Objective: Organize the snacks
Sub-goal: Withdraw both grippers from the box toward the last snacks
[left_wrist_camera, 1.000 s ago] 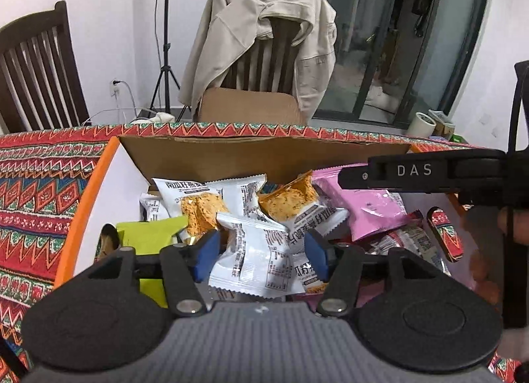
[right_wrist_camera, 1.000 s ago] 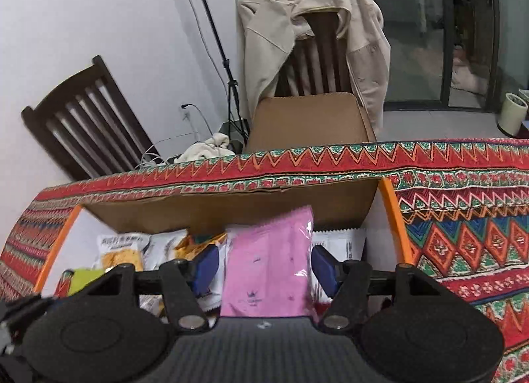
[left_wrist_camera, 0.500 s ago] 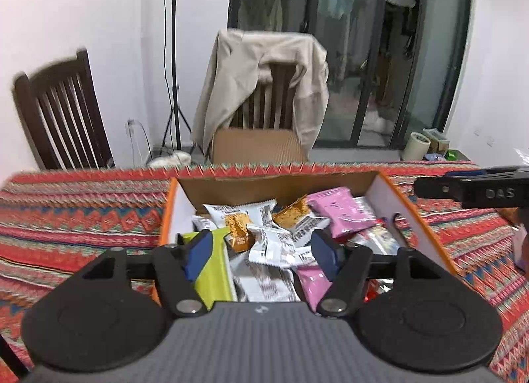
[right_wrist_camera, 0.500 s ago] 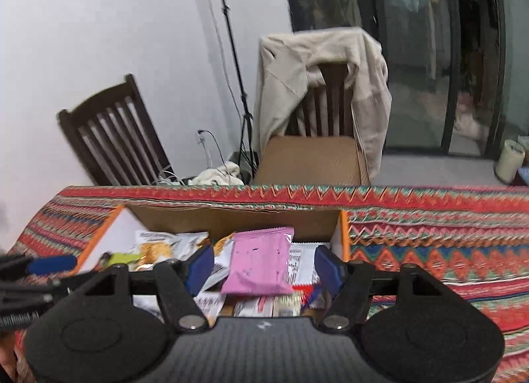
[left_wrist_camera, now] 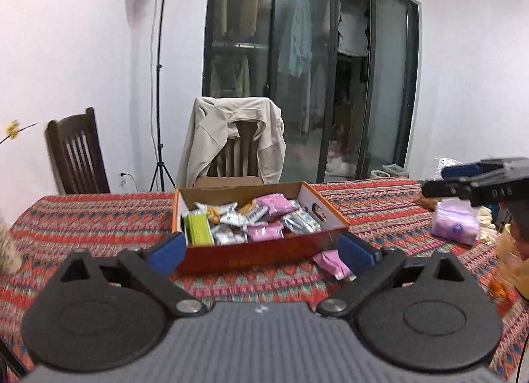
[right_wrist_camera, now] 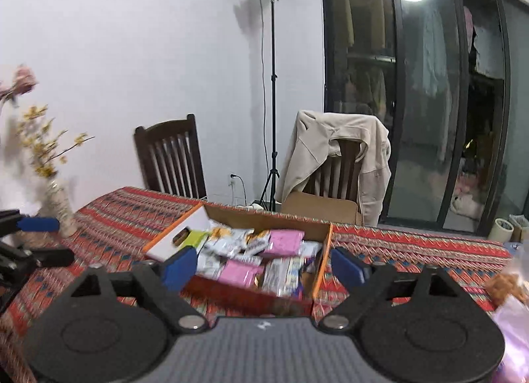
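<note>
An orange cardboard box sits mid-table, filled with several snack packets: pink, white, and a green one. It also shows in the right wrist view. One pink packet lies on the cloth just outside the box's front right corner. My left gripper is open and empty, held back from the box's front. My right gripper is open and empty, also back from the box. The right gripper shows at the right of the left wrist view.
The table has a red patterned cloth. A pink tissue pack lies at the right. A vase with yellow flowers stands at the left. Two chairs stand behind the table, one with a beige jacket. A light stand stands behind.
Both grippers have pulled back and up from inside the box, so the whole box is in view. Their fingers have spread wider.
</note>
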Tool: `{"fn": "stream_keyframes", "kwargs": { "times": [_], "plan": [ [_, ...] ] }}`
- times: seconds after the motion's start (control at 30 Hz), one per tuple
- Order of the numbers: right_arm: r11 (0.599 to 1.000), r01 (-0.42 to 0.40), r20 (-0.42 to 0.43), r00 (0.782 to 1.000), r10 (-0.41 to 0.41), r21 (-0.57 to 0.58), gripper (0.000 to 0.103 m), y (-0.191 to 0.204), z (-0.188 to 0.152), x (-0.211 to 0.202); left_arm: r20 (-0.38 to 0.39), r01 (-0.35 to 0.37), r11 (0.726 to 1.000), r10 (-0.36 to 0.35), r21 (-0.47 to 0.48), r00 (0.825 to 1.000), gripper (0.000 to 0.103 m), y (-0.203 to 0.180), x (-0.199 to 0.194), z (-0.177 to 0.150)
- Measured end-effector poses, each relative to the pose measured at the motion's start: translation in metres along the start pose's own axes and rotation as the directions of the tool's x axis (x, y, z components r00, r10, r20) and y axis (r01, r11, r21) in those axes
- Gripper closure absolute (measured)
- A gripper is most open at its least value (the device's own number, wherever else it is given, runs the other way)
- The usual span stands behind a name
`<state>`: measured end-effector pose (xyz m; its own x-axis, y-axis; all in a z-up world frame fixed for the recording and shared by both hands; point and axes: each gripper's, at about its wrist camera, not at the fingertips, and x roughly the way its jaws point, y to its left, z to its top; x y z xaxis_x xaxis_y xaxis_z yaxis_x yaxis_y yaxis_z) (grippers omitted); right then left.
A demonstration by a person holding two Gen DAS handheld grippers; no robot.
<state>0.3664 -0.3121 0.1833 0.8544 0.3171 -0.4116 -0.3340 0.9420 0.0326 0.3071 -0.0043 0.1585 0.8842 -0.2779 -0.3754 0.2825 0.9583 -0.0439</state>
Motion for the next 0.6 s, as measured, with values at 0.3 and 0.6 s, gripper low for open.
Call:
{"fn": "stream_keyframes", "kwargs": {
  "times": [0.3,0.6],
  "plan": [
    [0.997,0.034,-0.013,0.999,-0.035,-0.068,0.013,0.043,-0.109,-0.082,-0.039,-0.052,0.994,0.048,-0.097,0.998,0.0,-0.022,-0.054,-0.082],
    [0.999,0.028,-0.112,0.993,-0.031,-0.028,0.013,0.07,-0.206,-0.103,-0.201,-0.112,0.99,0.093,-0.084,0.975,0.0,-0.033,-0.052,-0.151]
  ]
}}
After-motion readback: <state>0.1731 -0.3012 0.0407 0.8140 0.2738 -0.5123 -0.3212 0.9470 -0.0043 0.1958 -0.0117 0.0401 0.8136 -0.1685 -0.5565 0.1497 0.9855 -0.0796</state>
